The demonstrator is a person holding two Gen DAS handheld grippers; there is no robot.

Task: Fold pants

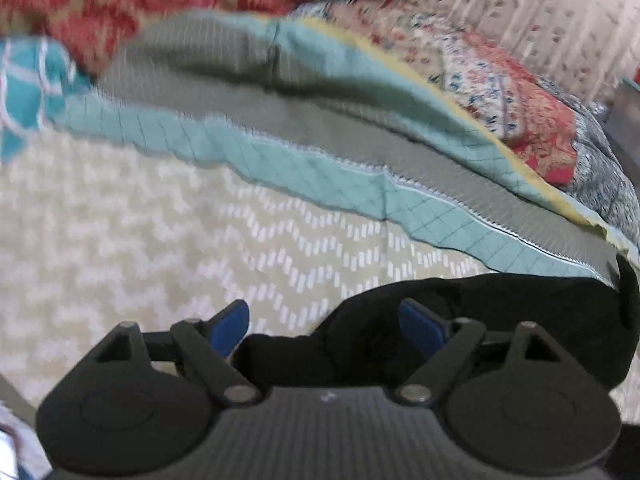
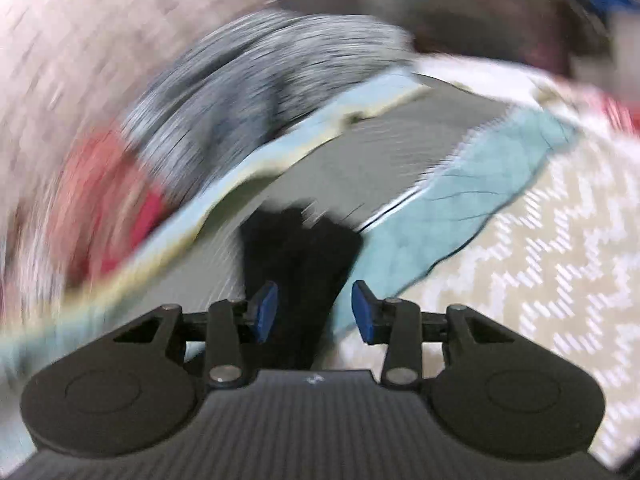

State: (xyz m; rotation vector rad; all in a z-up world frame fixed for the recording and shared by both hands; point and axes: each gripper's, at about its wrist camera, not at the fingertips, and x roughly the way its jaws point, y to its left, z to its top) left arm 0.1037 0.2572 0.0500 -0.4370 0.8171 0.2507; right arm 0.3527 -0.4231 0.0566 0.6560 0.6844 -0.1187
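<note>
Black pants [image 2: 298,248] run lengthwise straight ahead between parted right tongs [image 2: 314,312].

The scene was viewed from each wrist, low and close, forward along the fingers. The black pants [image 1: 520,320], teal quilt [image 1: 280,160] and chevron cover [image 1: 140,220] were shared; the right view was blurred.

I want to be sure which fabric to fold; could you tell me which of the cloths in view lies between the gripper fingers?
The black pants, plain and dark, unlike the teal quilt and chevron bedspread beyond them.
</note>
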